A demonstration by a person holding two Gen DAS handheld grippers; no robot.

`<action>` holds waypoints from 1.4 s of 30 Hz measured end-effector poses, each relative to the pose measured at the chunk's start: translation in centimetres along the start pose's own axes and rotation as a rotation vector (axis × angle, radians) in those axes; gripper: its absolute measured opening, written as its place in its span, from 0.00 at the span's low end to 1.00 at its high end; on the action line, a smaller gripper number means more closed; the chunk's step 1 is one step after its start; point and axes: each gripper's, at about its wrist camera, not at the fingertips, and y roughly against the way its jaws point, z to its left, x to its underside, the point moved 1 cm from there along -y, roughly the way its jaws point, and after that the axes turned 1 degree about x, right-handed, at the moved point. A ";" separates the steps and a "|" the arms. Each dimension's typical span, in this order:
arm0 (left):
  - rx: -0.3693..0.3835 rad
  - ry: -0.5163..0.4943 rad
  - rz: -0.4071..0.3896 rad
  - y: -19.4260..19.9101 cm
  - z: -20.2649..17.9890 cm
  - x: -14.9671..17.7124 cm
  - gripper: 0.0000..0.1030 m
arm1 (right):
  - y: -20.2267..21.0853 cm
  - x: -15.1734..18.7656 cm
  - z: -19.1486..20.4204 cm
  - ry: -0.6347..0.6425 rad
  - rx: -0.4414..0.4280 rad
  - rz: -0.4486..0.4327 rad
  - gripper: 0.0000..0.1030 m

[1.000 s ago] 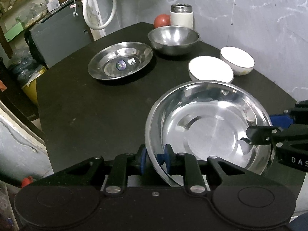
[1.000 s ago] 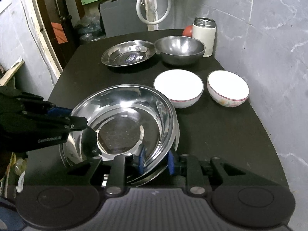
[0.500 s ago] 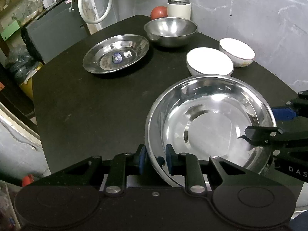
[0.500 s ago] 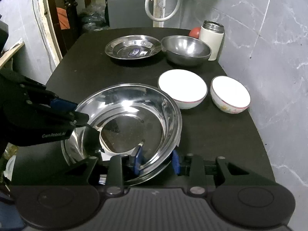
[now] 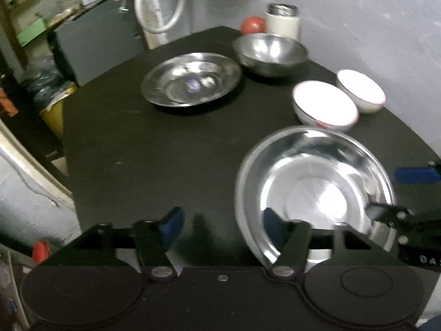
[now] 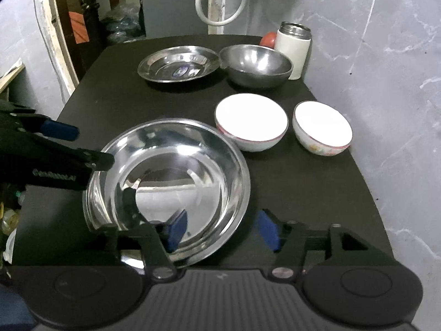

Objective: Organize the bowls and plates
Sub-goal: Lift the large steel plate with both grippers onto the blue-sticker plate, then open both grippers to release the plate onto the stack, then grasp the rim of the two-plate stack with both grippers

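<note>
A large steel plate (image 5: 317,182) (image 6: 171,176) lies on the black table near its front edge. My left gripper (image 5: 220,226) is open, with the plate's left rim between its spread blue pads. My right gripper (image 6: 223,229) is open too, straddling the plate's near right rim. Farther back sit a smaller steel plate (image 5: 191,78) (image 6: 179,63) and a steel bowl (image 5: 271,51) (image 6: 257,64). Two white bowls, a larger one (image 5: 323,106) (image 6: 250,121) and a smaller one (image 5: 361,89) (image 6: 322,127), stand side by side to the right.
A white flask with a steel cap (image 5: 284,23) (image 6: 295,49) and a red round object (image 5: 252,24) (image 6: 268,38) stand at the table's far corner by the grey wall. A grey cabinet (image 6: 171,11) and a hose (image 6: 220,2) lie behind. The table (image 5: 143,149) drops off at left.
Both grippers were shut on the large steel plate's rim and have now opened. The plate has come down flat onto the table.
</note>
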 end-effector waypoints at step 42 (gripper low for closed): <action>-0.033 0.150 -0.122 -14.7 13.9 -16.1 0.99 | -14.1 -15.4 1.2 -0.351 -0.188 -0.136 0.90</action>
